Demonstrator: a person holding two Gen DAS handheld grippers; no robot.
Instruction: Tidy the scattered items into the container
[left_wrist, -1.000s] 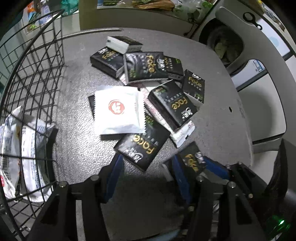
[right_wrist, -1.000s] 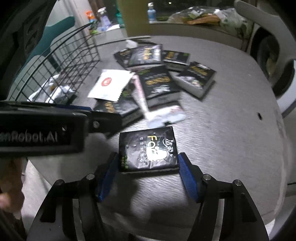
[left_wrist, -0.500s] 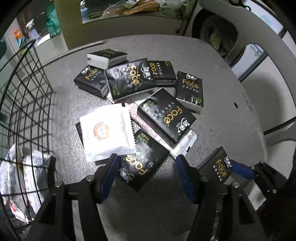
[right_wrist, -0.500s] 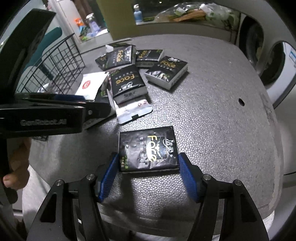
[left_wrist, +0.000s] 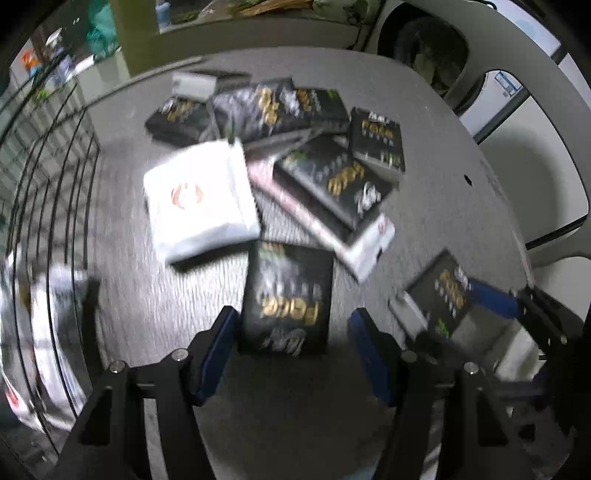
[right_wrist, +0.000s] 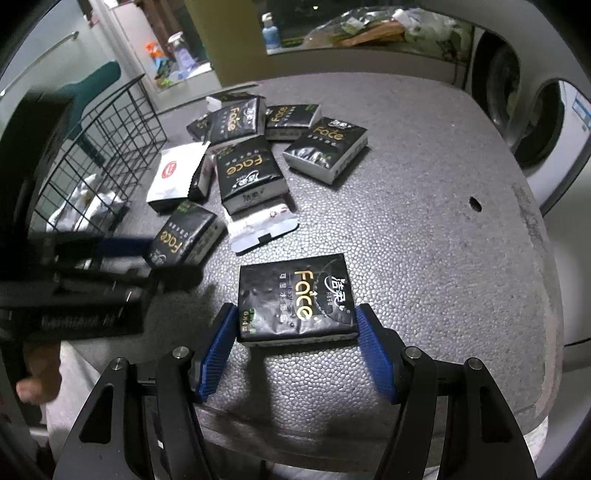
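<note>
Several black "Face" tissue packs lie scattered on the grey round table (right_wrist: 424, 206). My right gripper (right_wrist: 295, 325) is shut on one black pack (right_wrist: 295, 297), its blue pads against both sides, near the table's front edge. My left gripper (left_wrist: 291, 328) is open, its pads either side of another black pack (left_wrist: 290, 295); the left pad is close to it and a gap shows at the right. In the right wrist view that pack (right_wrist: 184, 236) lies at the left gripper's tip. A white packet (left_wrist: 197, 199) lies beside it. The black wire basket (right_wrist: 99, 155) stands at the left.
A pile of black packs (right_wrist: 251, 147) and a pink-white flat wrapper (right_wrist: 264, 225) lie mid-table. The basket holds a white bag (left_wrist: 48, 343). A washing machine (right_wrist: 535, 125) stands right of the table. The left wrist view is motion-blurred.
My left gripper has moved forward and turned so that a black pack now sits between its open fingers. My right gripper has kept its hold on its pack and pulled back a little.
</note>
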